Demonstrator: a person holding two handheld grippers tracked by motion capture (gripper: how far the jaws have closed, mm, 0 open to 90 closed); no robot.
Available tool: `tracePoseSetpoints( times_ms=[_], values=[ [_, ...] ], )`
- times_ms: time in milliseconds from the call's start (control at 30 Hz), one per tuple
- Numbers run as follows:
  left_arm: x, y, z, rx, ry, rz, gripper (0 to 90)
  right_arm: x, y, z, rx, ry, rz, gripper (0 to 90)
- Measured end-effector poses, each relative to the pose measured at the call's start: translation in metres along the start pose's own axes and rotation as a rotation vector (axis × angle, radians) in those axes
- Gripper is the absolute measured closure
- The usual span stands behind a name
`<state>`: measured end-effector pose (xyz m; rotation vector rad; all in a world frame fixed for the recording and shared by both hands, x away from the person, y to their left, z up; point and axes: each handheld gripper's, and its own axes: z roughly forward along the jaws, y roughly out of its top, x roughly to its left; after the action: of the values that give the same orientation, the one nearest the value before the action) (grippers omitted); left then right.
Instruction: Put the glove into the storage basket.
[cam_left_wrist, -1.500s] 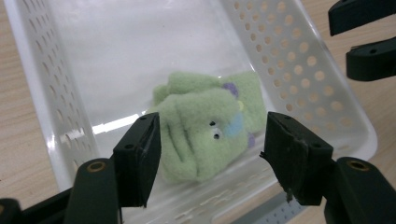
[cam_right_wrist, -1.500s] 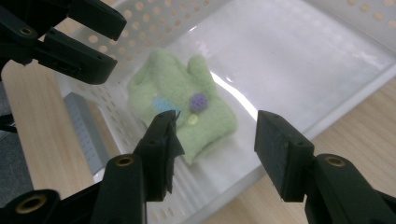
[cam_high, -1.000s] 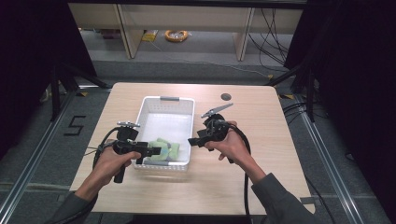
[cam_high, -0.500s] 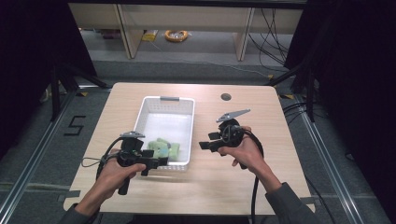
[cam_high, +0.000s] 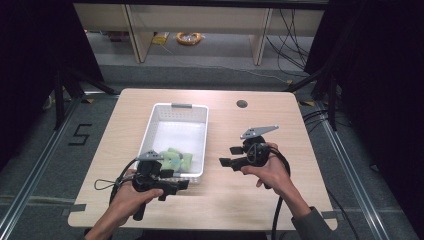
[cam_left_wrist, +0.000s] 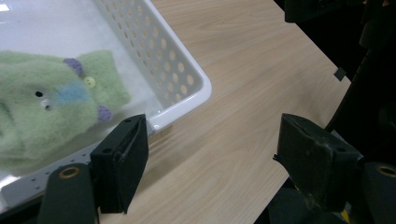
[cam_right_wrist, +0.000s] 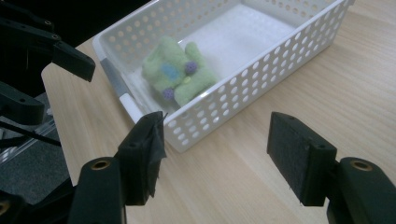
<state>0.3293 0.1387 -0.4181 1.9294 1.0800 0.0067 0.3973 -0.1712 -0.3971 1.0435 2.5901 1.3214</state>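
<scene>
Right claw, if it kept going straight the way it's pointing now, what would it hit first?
Most likely the long perforated side wall of the white basket, which lies across its line beyond the open right claw. Bare table lies before it. The green plush toy sits behind that wall. Depth is uncertain.

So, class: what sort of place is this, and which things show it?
Probably a lab or recording workspace: a lone wooden table on grey floor, dark curtains at both sides, loose cables behind.
</scene>
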Motion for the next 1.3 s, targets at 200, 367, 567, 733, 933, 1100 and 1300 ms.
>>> tracePoseSetpoints(
  times_ms=[200, 367, 567, 733, 933, 1100, 1300],
  values=[
    [-0.004, -0.006, 0.004, -0.008, -0.005, 0.017, 24.4, 0.003, -0.009, -0.005, -0.012, 0.006, -0.005, 37.0],
    [-0.007, -0.009, 0.006, -0.007, -0.015, 0.031, 24.4, 0.005, -0.016, -0.008, -0.032, 0.005, -0.011, 36.2],
    [-0.009, -0.012, 0.007, -0.008, 0.003, 0.047, 24.4, 0.007, -0.024, -0.011, -0.026, 0.011, 0.012, 35.8],
    [-0.010, -0.017, 0.010, 0.003, 0.008, 0.052, 24.4, 0.005, -0.031, -0.011, -0.026, 0.001, 0.005, 32.5],
    [-0.010, -0.025, 0.013, 0.009, 0.001, 0.050, 24.4, 0.001, -0.040, -0.012, -0.052, -0.011, -0.014, 27.9],
    [-0.012, -0.033, 0.015, 0.023, -0.013, 0.054, 24.4, 0.003, -0.046, -0.010, -0.052, -0.002, 0.010, 27.5],
    [-0.012, -0.044, 0.017, 0.031, -0.013, 0.060, 24.4, 0.005, -0.052, -0.008, -0.021, 0.009, -0.011, 26.4]
  ],
)
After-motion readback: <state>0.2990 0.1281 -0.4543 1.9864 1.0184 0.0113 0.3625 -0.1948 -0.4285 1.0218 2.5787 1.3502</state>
